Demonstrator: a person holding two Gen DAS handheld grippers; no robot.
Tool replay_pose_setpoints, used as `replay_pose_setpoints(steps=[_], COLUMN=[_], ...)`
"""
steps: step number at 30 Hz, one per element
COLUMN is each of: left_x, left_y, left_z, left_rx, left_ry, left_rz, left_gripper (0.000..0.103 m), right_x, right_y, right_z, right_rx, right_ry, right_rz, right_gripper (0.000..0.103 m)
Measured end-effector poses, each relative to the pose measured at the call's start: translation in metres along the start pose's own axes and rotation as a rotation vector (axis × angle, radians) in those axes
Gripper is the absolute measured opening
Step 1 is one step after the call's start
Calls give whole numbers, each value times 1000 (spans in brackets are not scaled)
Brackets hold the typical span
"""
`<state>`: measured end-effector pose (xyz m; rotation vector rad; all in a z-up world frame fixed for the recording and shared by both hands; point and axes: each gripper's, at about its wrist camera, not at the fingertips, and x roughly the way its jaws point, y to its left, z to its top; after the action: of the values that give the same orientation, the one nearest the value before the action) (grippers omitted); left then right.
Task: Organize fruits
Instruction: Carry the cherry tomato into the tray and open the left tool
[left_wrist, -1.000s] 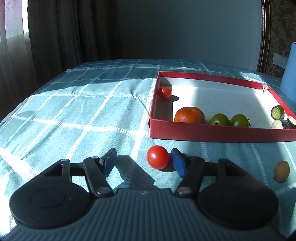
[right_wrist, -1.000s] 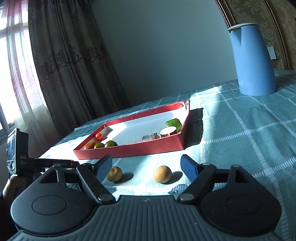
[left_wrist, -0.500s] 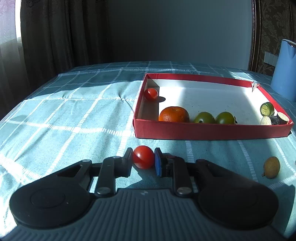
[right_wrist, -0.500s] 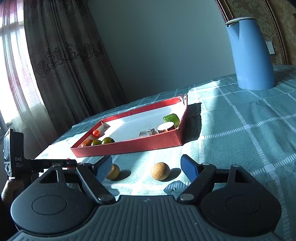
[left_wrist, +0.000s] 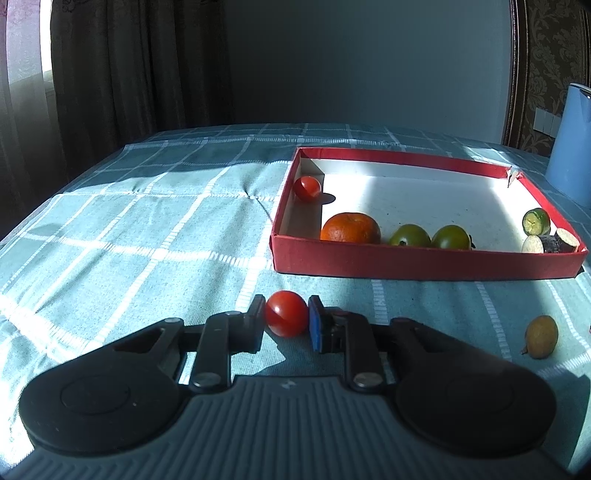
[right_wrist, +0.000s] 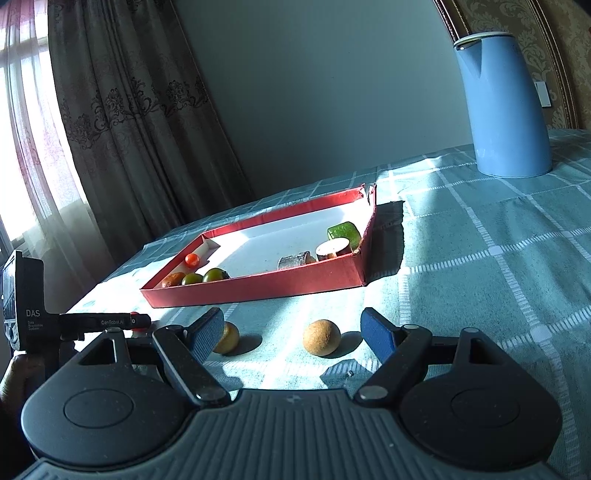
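The left hand-held gripper (left_wrist: 287, 320) is clamped on a cherry tomato (left_wrist: 286, 313), its pads pressed to both sides, just in front of the red cardboard tray (left_wrist: 424, 263) on the checked teal counter (left_wrist: 147, 229). Inside the tray lie another cherry tomato (left_wrist: 307, 188), a tangerine (left_wrist: 350, 228) and two green tomatoes (left_wrist: 410, 235). The right hand-held gripper (right_wrist: 291, 332) is spread wide around a tan round fruit (right_wrist: 321, 337); a second one (right_wrist: 226, 338) sits beside its left finger.

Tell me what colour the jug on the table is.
Light blue jug, with a pale rim; the right wrist view shows it best.
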<state>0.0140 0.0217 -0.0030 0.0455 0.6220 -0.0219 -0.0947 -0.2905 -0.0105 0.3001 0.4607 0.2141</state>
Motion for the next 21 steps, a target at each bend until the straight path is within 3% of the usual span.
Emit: replay_pose_setpoints(steps=[5, 12, 17, 21], left_x=[-1, -3, -10, -17], left_y=[0, 1, -1, -4], left_z=[0, 0, 5, 15], left_rx=[-2, -4, 7, 14], left_ry=[-6, -13, -37, -63], left_rz=[7, 15, 24, 17], left_gripper=[22, 22, 22, 22], right_x=[5, 26, 35, 37], right_y=[24, 48, 52, 49], right_z=[-4, -11, -13, -13], right_rx=[-145, -279, -312, -295], right_ry=[73, 201, 243, 252], right_rz=[44, -95, -175, -174], right_gripper=[81, 81, 100, 101])
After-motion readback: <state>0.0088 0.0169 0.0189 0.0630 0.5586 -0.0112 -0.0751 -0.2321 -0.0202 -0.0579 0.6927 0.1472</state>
